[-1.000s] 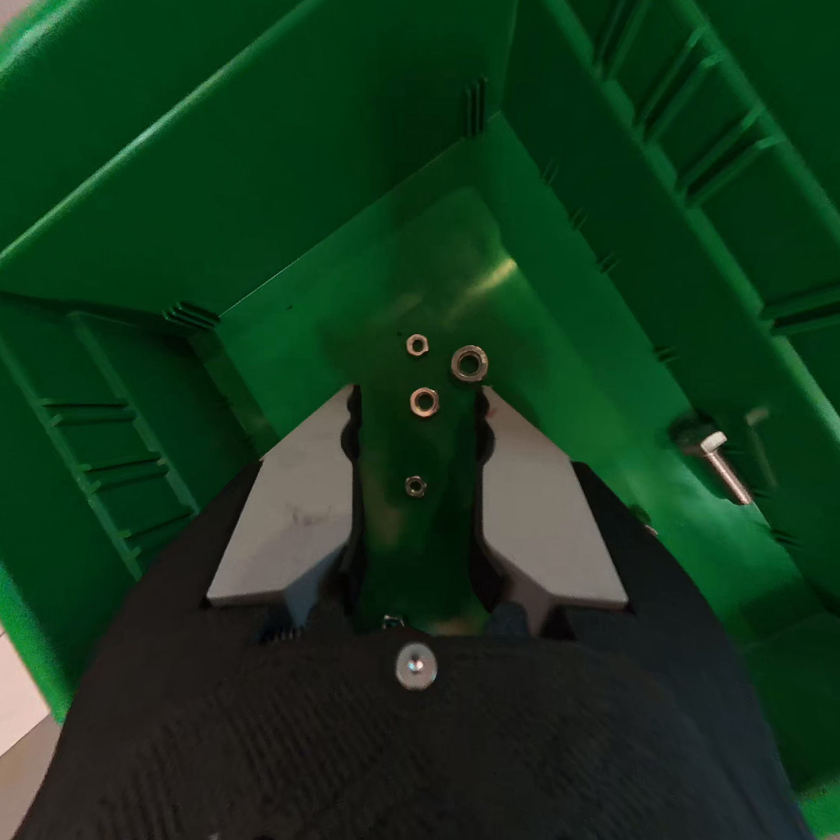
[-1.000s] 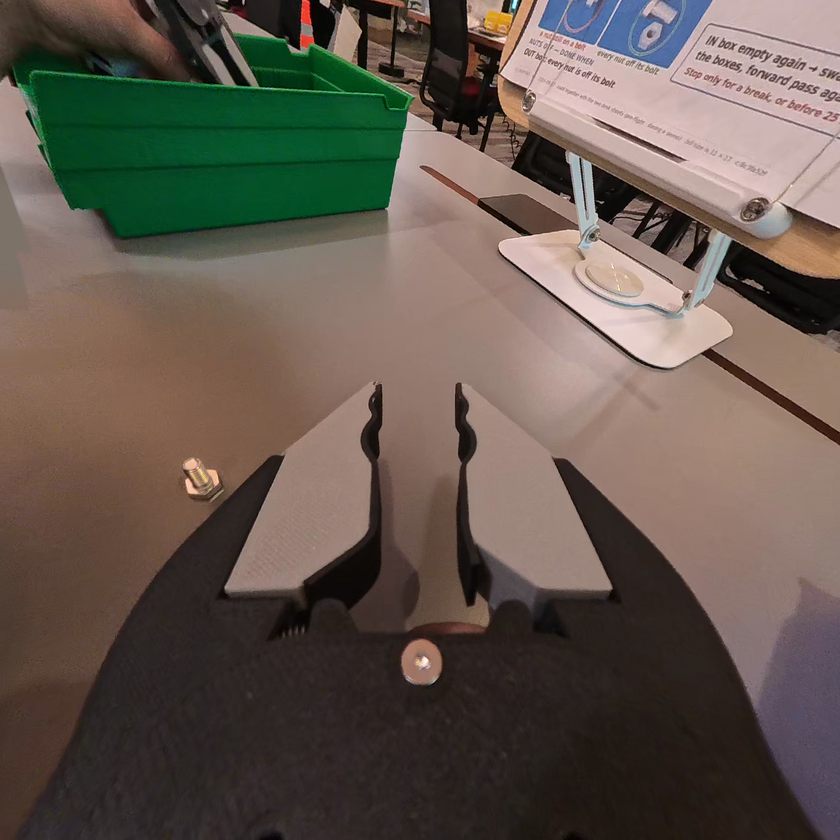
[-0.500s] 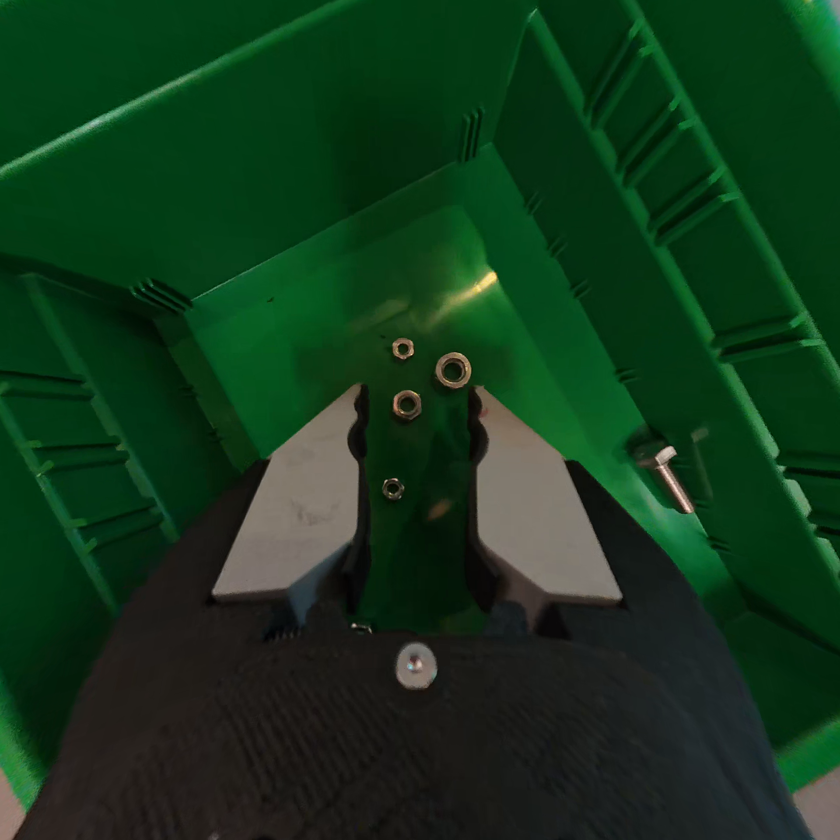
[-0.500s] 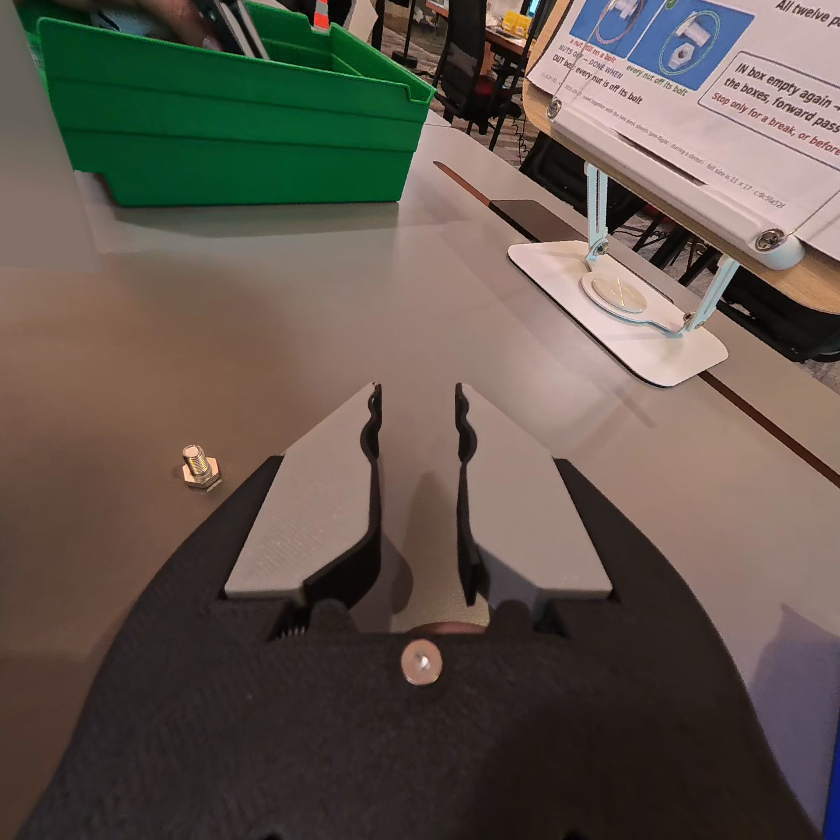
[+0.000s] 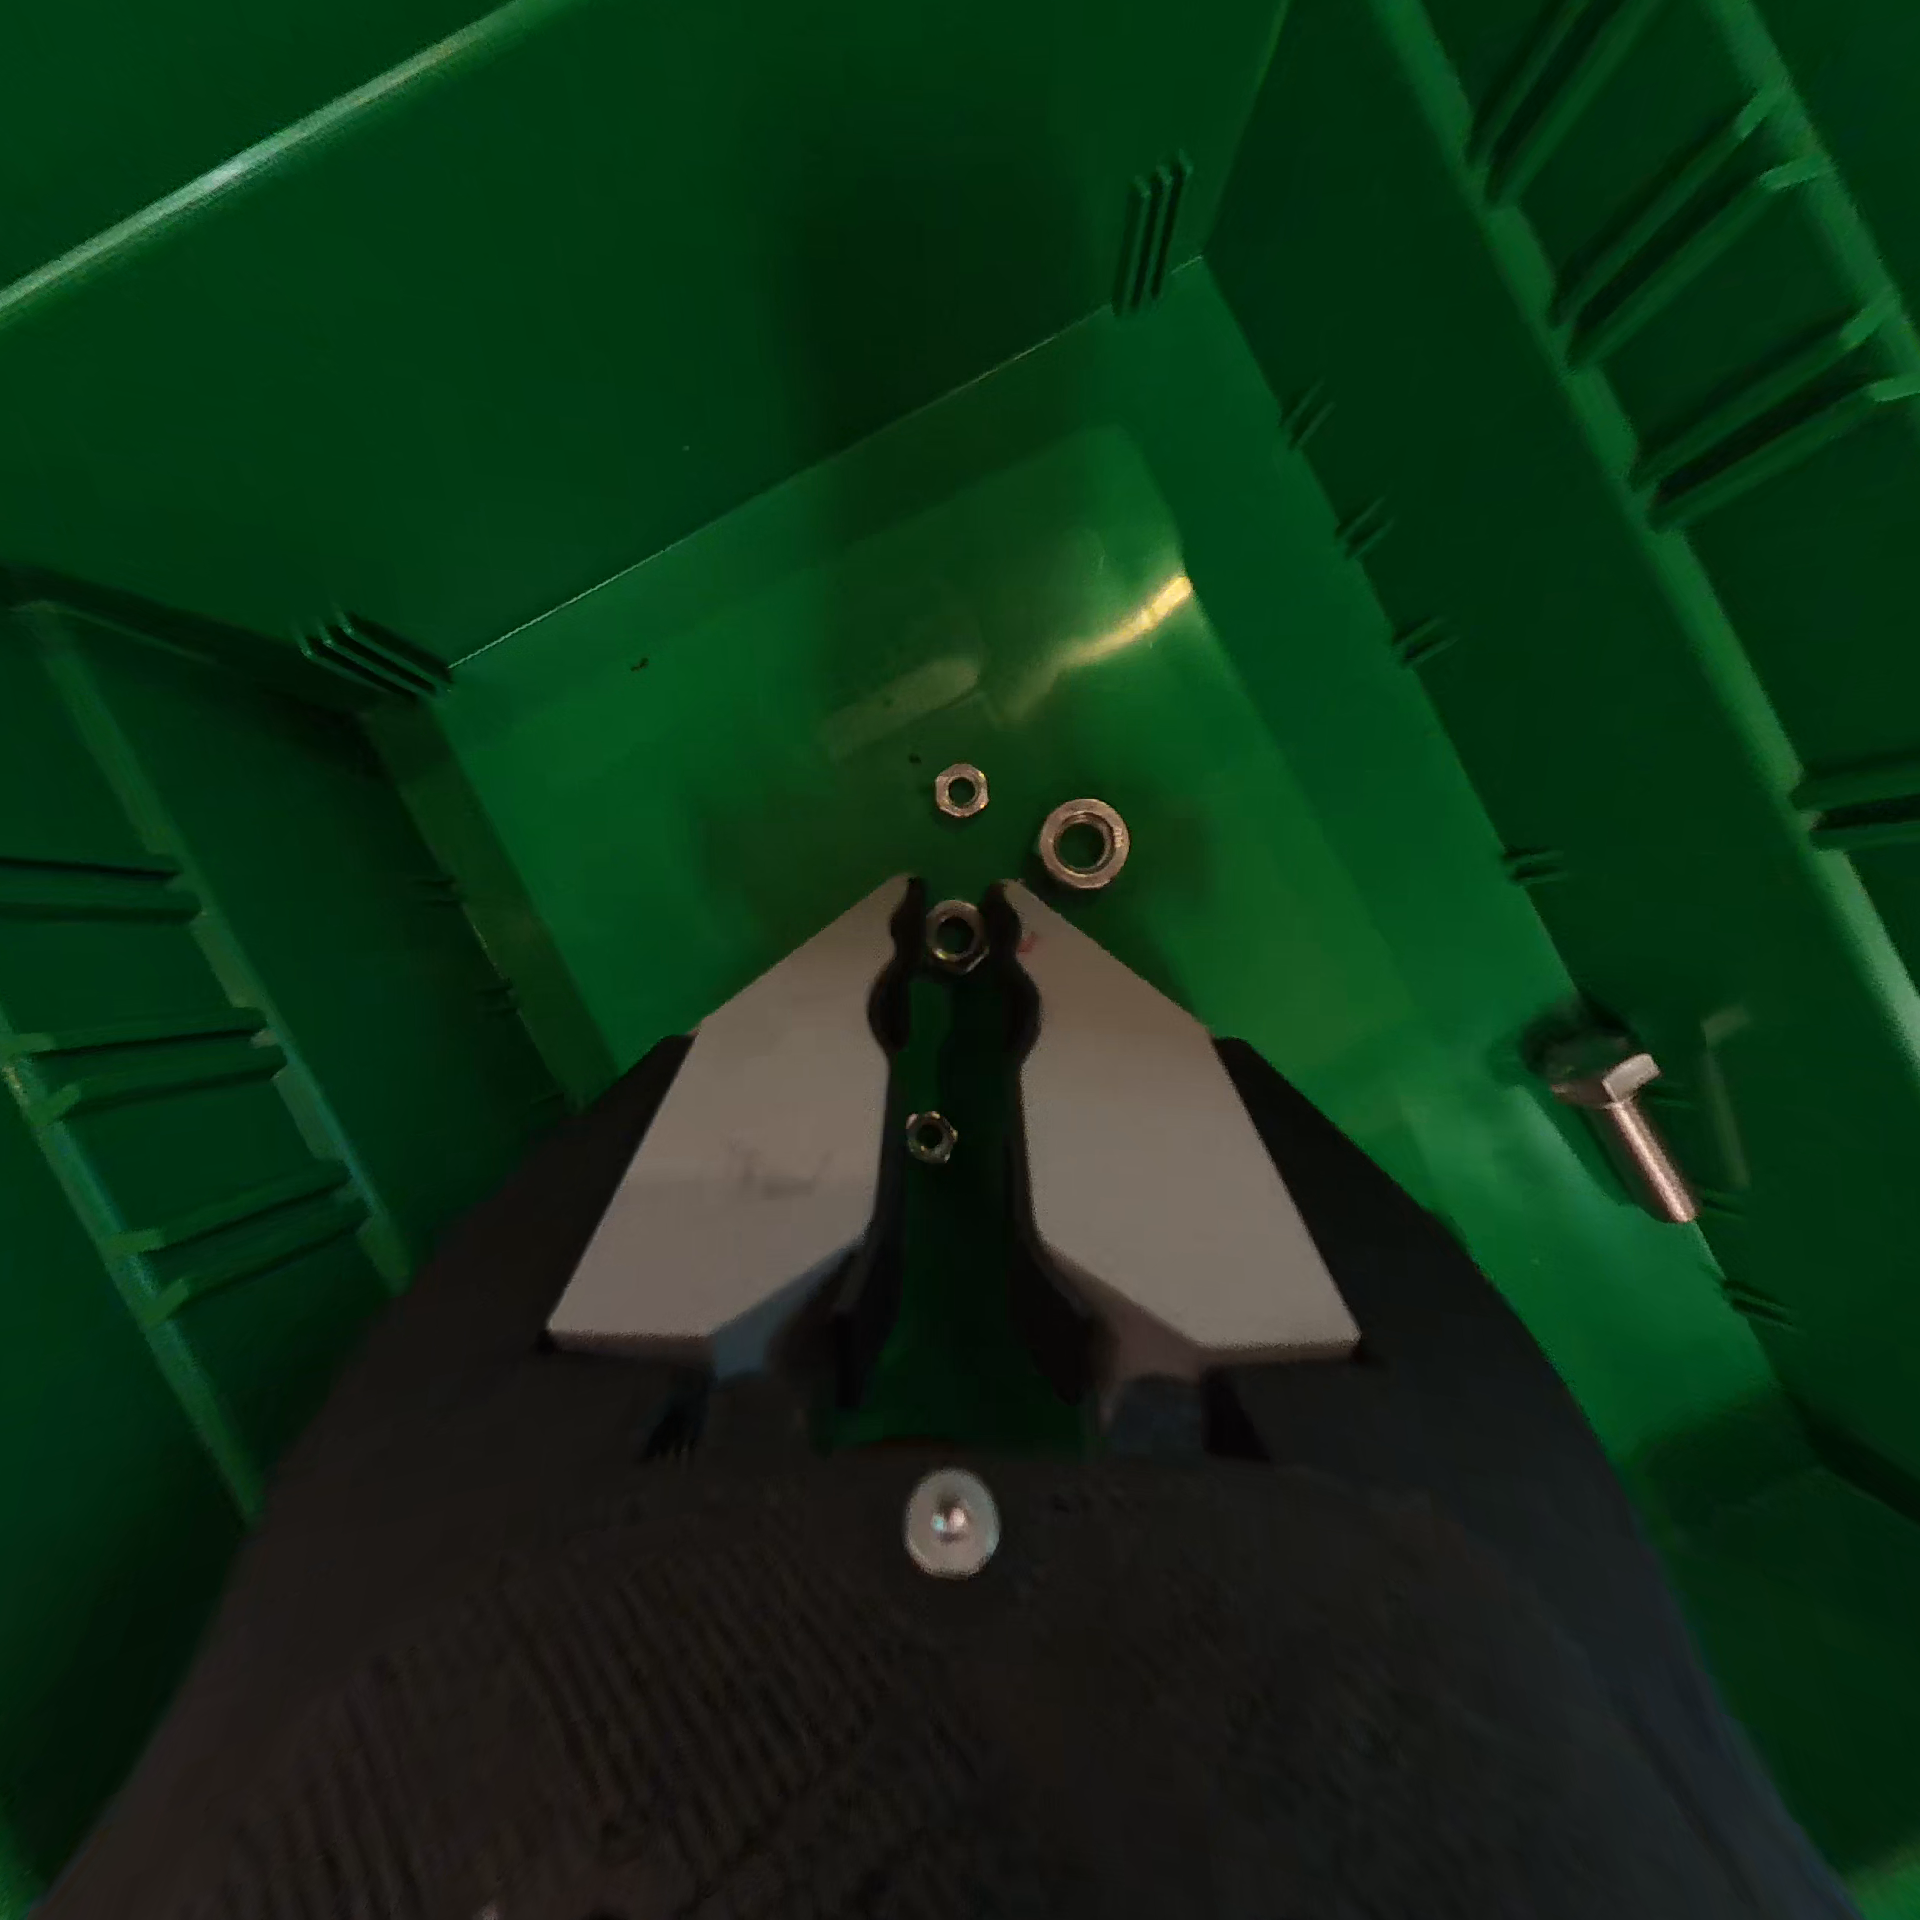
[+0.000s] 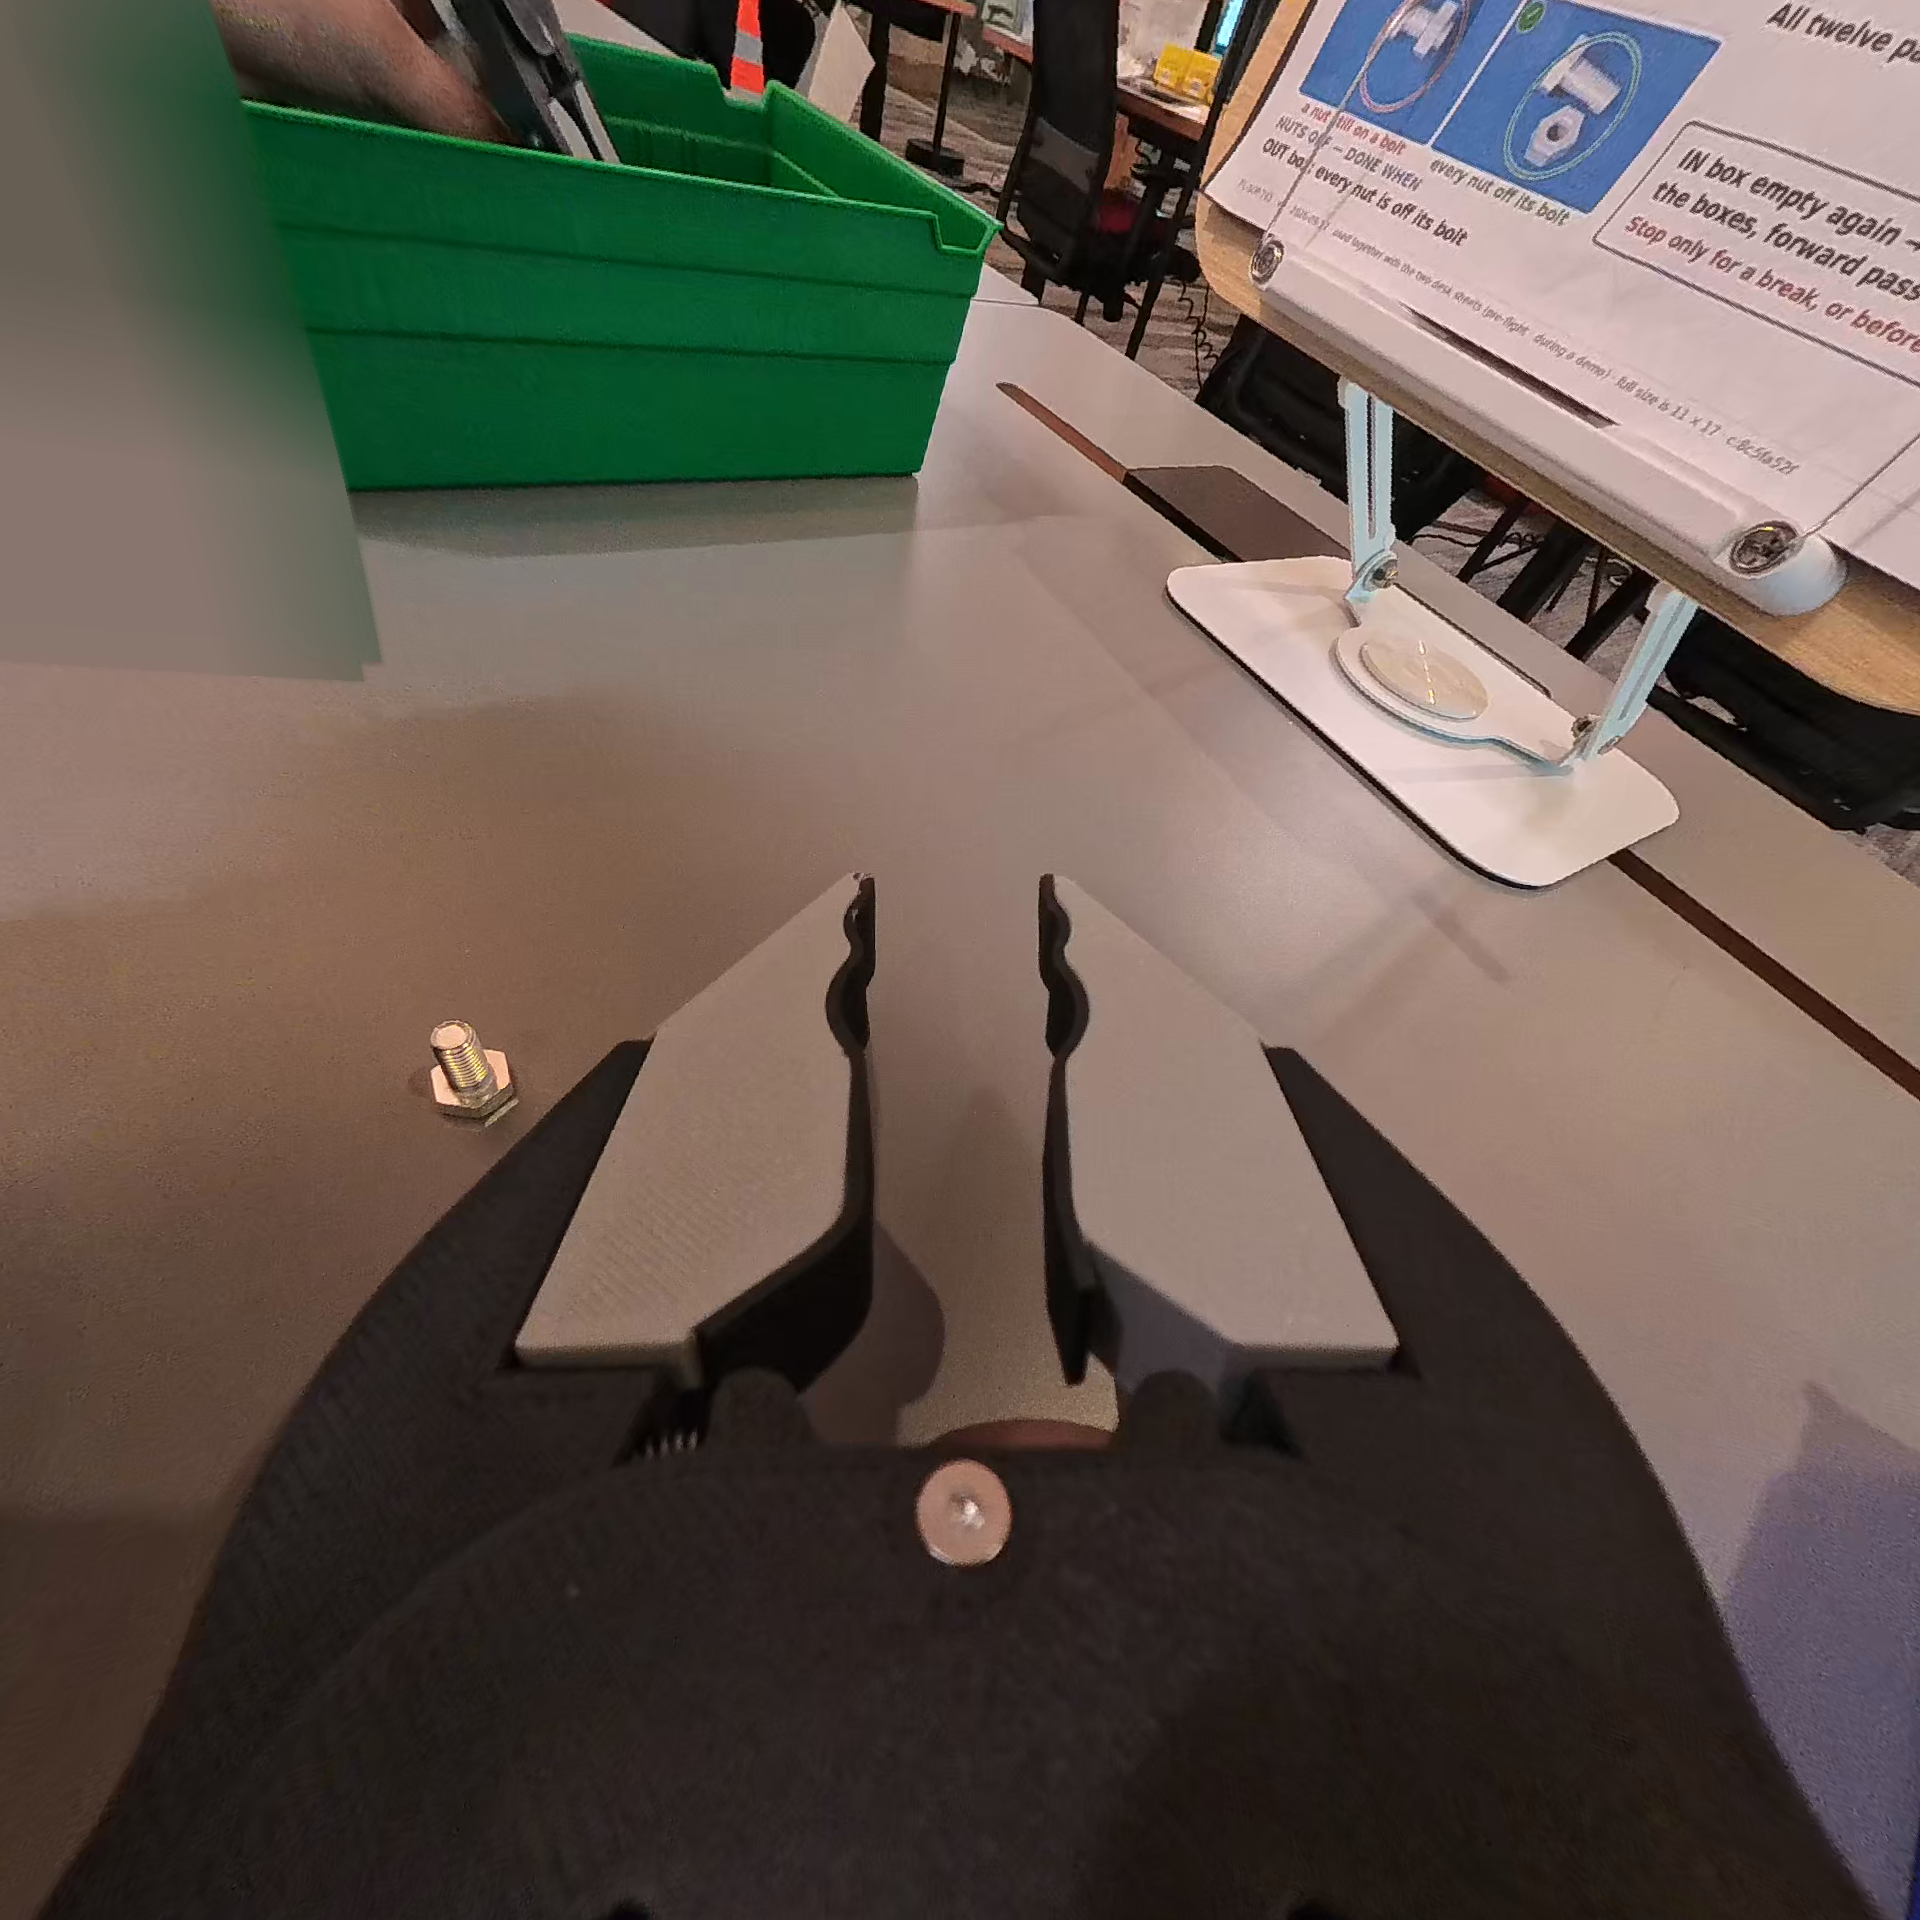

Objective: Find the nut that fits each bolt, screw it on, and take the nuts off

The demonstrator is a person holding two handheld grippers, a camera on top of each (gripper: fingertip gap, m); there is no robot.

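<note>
**Q:** Fingers first: how do they stand?

**A:** On the left gripper (image 5: 954,902) the two grey fingertips (image 5: 831,997) have drawn close around a middle-sized hex nut (image 5: 954,932) on the bin floor. The nut sits right between the tips and looks pinched, though I cannot tell whether both tips truly touch it. The right gripper (image 6: 956,904) hangs over the table (image 6: 1039,675) with its fingers apart and nothing between them.

**Q:** What else lies in the bin?

**A:** The green bin (image 5: 727,364) is glossy moulded plastic with ribbed walls. A small nut (image 5: 930,1136) lies farther back between the fingers, on the floor. Beyond the tips sit another small nut (image 5: 961,790) and, just right of it, a larger thick nut (image 5: 1084,841). A long hex-head bolt (image 5: 1626,1132) lies against the right wall, well apart from the nuts. All are bright silvery metal.

**Q:** And outside the bin?

**A:** From the right wrist view, a short threaded bolt (image 6: 470,1073) stands upright on its hex head on the smooth grey table, just left of the right gripper. The same kind of green bin (image 6: 623,312) sits far back on the left, with a person's hand (image 6: 353,73) reaching into it. To the right, a white stand (image 6: 1423,707) props up a printed sheet (image 6: 1662,187) on a board.
</note>
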